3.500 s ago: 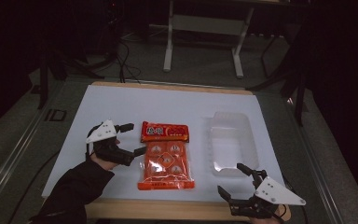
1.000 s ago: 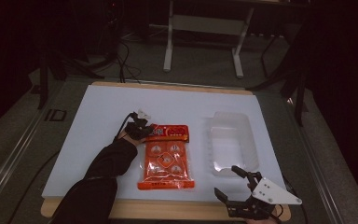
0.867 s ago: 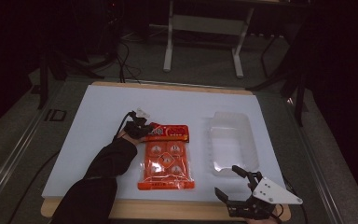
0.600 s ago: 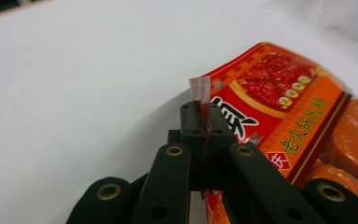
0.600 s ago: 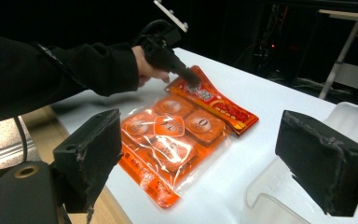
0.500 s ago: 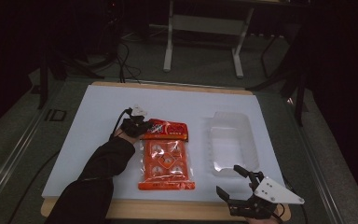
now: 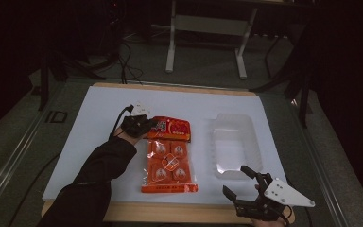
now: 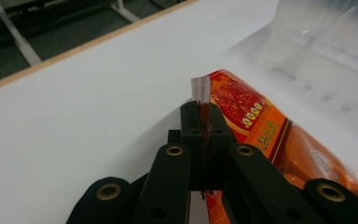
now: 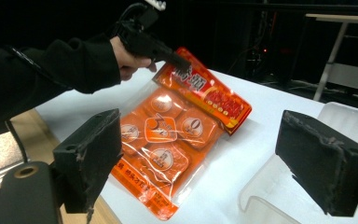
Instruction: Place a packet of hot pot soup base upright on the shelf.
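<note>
An orange snack bag with several round sweets lies in the middle of the white table. My left gripper is shut on the bag's far left corner and holds that end raised, while the near end rests on the table. In the left gripper view the jaws pinch the bag's sealed edge. My right gripper stands open by the front edge, right of the bag. Between its pads the right gripper view shows the bag and the left gripper.
A clear plastic tray sits right of the bag, close to my right gripper, and also appears as the tray and the tray. The table's wooden rim runs along the front. A metal desk frame stands on the floor behind.
My left gripper has risen with the bag's far corner in it, so the bag's top end has come off the table and folded up. The right gripper has stayed in place.
</note>
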Demonstrator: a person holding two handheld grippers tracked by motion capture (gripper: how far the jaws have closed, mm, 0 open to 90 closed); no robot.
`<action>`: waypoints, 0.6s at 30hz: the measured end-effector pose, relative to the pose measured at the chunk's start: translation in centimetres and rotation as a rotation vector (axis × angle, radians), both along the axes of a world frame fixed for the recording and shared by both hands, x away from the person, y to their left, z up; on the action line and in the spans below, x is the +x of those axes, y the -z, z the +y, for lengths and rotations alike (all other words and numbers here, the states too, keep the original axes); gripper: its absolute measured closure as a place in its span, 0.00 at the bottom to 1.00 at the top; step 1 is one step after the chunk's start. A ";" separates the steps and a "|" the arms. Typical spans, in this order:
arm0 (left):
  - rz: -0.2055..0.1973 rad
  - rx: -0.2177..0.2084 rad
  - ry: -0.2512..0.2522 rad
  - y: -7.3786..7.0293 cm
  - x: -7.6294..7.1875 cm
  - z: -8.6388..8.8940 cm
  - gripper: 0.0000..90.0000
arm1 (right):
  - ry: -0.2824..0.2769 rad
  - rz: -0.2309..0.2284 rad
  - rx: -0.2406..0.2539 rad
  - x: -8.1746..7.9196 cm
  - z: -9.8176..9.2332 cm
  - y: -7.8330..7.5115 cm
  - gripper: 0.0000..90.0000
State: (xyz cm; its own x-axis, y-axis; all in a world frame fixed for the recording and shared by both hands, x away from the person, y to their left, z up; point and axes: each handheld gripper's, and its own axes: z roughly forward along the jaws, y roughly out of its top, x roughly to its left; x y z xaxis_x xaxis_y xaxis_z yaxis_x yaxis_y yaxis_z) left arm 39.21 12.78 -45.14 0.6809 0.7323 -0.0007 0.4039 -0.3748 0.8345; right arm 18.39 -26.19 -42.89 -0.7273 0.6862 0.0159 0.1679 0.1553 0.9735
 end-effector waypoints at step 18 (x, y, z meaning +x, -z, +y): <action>-0.119 -0.052 0.116 -6.1 -4.6 -1.9 1.00 | 0.009 -0.030 -0.034 -0.5 0.3 -0.4 0.13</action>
